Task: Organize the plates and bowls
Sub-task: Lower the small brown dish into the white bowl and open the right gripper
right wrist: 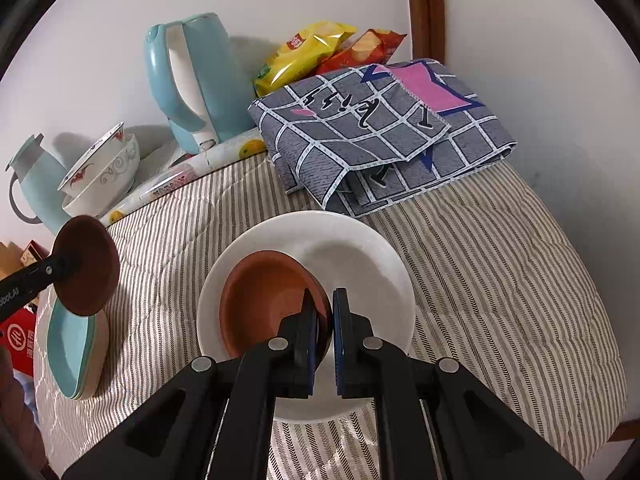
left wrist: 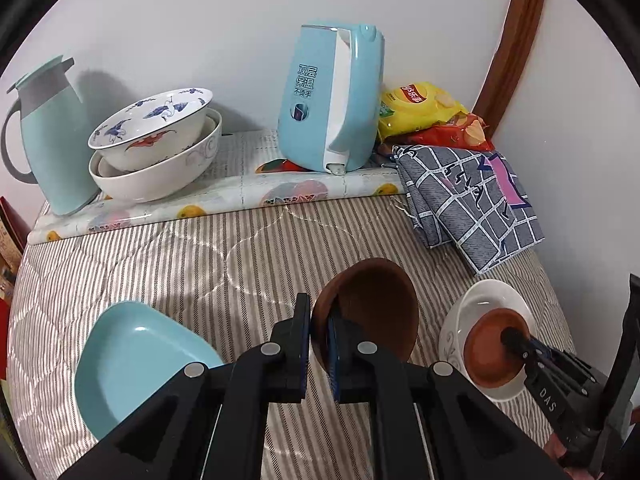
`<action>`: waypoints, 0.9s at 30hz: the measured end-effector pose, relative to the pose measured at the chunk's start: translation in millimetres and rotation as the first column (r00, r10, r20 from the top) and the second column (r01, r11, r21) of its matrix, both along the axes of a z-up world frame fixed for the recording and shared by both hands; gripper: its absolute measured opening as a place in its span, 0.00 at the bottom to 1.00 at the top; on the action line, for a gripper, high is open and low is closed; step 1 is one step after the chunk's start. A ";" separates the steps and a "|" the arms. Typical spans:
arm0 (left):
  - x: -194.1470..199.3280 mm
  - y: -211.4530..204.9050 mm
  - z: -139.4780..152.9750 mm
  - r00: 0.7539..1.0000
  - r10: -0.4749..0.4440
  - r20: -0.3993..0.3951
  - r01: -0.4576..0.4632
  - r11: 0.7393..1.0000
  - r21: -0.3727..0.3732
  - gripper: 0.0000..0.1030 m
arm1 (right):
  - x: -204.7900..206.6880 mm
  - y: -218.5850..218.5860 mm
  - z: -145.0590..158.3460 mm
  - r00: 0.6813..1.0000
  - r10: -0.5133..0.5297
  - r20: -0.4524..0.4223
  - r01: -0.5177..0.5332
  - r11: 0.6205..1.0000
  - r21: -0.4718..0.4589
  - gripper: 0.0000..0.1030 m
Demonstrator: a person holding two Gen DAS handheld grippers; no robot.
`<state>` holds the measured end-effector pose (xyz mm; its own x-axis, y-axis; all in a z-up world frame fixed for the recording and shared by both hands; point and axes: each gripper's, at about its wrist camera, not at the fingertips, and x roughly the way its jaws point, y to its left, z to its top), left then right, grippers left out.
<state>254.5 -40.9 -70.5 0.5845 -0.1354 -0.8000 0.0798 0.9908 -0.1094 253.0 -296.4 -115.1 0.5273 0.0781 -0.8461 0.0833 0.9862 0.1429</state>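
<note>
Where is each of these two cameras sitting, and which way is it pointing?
Left wrist: on the left gripper, looking down along its fingers at a brown bowl it grips.
Right wrist: on the right gripper, looking down at a brown dish it grips over a white plate.
Both show the kettle, striped cloth and each other's gripper.

Both views bright, evenly lit, soft indoor light; source itself not visible, perhaps overhead and from the near side. Soft grey shadows thrown on the white wall (left wrist: 240,20) behind the thermos jug (left wrist: 48,136), the stacked bowls (left wrist: 156,148) and the kettle (right wrist: 192,80). Mild sheen on the white plate (right wrist: 360,256) and the chip bags (right wrist: 320,48). Strong fisheye bending: door frame (left wrist: 516,44) curves, black vignette in every corner. Focus crisp mid-frame; slight softness toward the rims. No motion blur.
</note>
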 end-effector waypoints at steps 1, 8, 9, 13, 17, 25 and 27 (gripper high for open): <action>1.0 -0.9 -0.3 1.000 0.001 0.000 -0.001 1.000 -0.001 0.08 | 0.3 0.3 -0.5 1.000 0.002 -0.003 -0.002 1.000 0.001 0.07; 2.5 -5.0 -1.4 1.000 -0.004 -0.002 0.004 1.000 0.001 0.08 | 3.3 1.5 -5.2 1.000 0.018 -0.018 -0.018 1.000 0.004 0.07; 2.5 -4.4 -1.9 1.000 -0.003 -0.003 0.003 1.000 0.000 0.08 | 3.9 1.4 -5.4 1.000 0.019 -0.020 -0.019 1.000 0.003 0.07; 2.6 -1.5 -4.3 1.000 0.004 -0.011 -0.004 1.000 -0.005 0.08 | 6.0 2.2 -6.3 0.999 0.024 -0.027 -0.024 1.000 -0.009 0.07; 3.1 -1.0 -6.7 1.000 0.004 -0.016 -0.004 1.000 -0.007 0.08 | 8.3 1.8 -8.5 0.999 0.023 -0.038 -0.023 1.000 -0.016 0.07; 4.9 1.1 -9.4 1.000 0.004 -0.022 -0.005 1.000 -0.017 0.08 | 12.2 0.2 -16.8 0.998 0.027 -0.062 -0.029 0.999 -0.034 0.07; 5.5 2.0 -10.6 1.000 0.007 -0.025 -0.007 1.000 -0.020 0.08 | 13.9 0.2 -17.4 0.998 0.027 -0.064 -0.030 0.999 -0.038 0.07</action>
